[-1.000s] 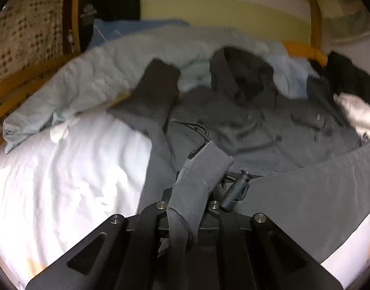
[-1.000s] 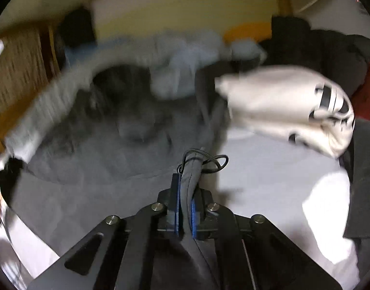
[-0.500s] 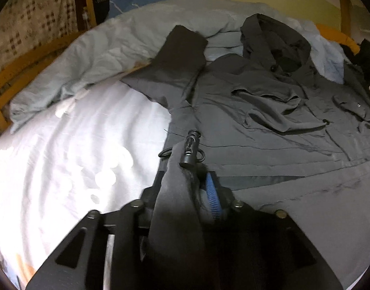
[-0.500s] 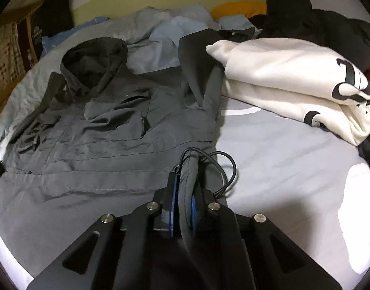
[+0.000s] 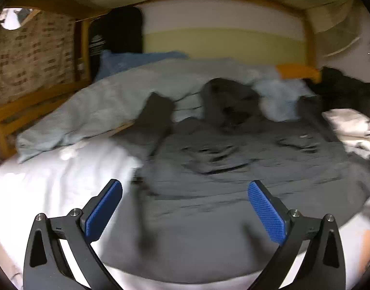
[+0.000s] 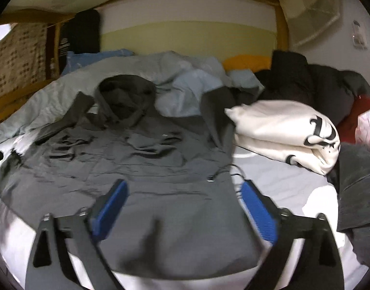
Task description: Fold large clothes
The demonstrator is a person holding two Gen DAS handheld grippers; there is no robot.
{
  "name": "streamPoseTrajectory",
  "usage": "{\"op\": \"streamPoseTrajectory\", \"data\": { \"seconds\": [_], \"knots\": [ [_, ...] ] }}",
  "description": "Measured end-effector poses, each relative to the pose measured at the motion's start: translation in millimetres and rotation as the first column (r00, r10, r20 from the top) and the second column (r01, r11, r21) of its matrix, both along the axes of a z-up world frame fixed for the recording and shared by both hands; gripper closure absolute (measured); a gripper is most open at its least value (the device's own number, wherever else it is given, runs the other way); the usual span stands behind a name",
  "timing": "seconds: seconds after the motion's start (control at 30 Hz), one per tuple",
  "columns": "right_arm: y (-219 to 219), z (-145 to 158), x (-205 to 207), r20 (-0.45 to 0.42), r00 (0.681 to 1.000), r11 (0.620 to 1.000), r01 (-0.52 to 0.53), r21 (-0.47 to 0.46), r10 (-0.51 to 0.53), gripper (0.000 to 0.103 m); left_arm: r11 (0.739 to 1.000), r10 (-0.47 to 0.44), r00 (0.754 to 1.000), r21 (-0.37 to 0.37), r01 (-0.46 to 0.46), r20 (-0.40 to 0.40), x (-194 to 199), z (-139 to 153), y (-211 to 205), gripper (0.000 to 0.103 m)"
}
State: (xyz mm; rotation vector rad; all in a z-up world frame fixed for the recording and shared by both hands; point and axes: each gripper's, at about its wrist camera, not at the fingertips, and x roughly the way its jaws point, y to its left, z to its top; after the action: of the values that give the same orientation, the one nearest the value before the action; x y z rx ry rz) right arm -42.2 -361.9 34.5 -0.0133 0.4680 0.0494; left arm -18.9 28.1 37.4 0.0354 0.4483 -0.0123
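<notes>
Your left gripper (image 5: 185, 207) has just let its jaws swing wide, and the blue pads (image 5: 103, 209) stand far apart with nothing pinched between them; the lower part of the grey jacket (image 5: 233, 169) simply lies on the bed beneath the gap. Your right gripper (image 6: 183, 207) has likewise just been opening, and its pads (image 6: 257, 210) are spread with only the jacket's hem area lying flat below them, not held. The jacket (image 6: 136, 164) is laid out front side up on the white sheet (image 5: 44, 181), hood (image 6: 126, 99) toward the headboard, its chest pockets rumpled and its bottom edge nearest you. In the right wrist view one sleeve (image 6: 214, 118) runs up along the jacket's right side and a thin black drawcord (image 6: 235, 176) loops at the hem just beside your right-hand pad. The other sleeve (image 5: 155, 118) lies angled over the edge of a pale blue-grey duvet (image 5: 100, 111) bunched behind the jacket. A folded cream sweatshirt (image 6: 289, 133) with black lettering sits just to the right of the jacket, touching the sleeve, with dark clothing (image 6: 310, 82) piled behind it. The left wrist view is blurred, so fine detail there is unclear.
</notes>
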Motion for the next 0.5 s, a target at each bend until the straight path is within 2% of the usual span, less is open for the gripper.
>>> {"op": "streamPoseTrajectory", "data": {
  "seconds": [0.07,0.13,0.2,0.27,0.37,0.5],
  "knots": [
    [13.7,-8.4,-1.3,-0.017,0.999,1.000,-0.026,0.011,0.027,0.000,1.000,-0.026,0.998,-0.012,0.026,-0.060,7.1,-13.0,-12.1,0.000],
    [28.5,-23.9,5.6,-0.089,0.995,0.999,-0.046,-0.027,0.043,0.000,1.000,-0.025,0.993,-0.012,0.023,-0.118,17.7,-27.8,-18.5,0.000],
    [41.7,-45.8,18.2,-0.195,0.981,0.995,-0.026,-0.096,0.007,0.000,1.000,0.006,0.986,0.009,-0.004,-0.169,26.1,-45.4,-19.8,0.000],
    [46.1,-59.0,24.1,-0.244,0.969,0.992,0.006,-0.123,-0.036,0.000,0.999,0.032,0.978,0.015,-0.029,-0.204,32.6,-59.9,-13.4,0.000],
    [48.1,-63.3,19.2,-0.213,0.975,0.993,0.041,-0.108,-0.064,0.000,0.998,0.015,0.972,-0.051,-0.027,-0.236,39.5,-69.4,-2.0,0.000],
    [46.6,-71.5,16.2,-0.179,0.982,0.996,0.040,-0.081,-0.054,0.000,0.999,0.036,0.971,0.002,-0.037,-0.236,37.2,-79.2,-13.7,0.000]
  ]
}}
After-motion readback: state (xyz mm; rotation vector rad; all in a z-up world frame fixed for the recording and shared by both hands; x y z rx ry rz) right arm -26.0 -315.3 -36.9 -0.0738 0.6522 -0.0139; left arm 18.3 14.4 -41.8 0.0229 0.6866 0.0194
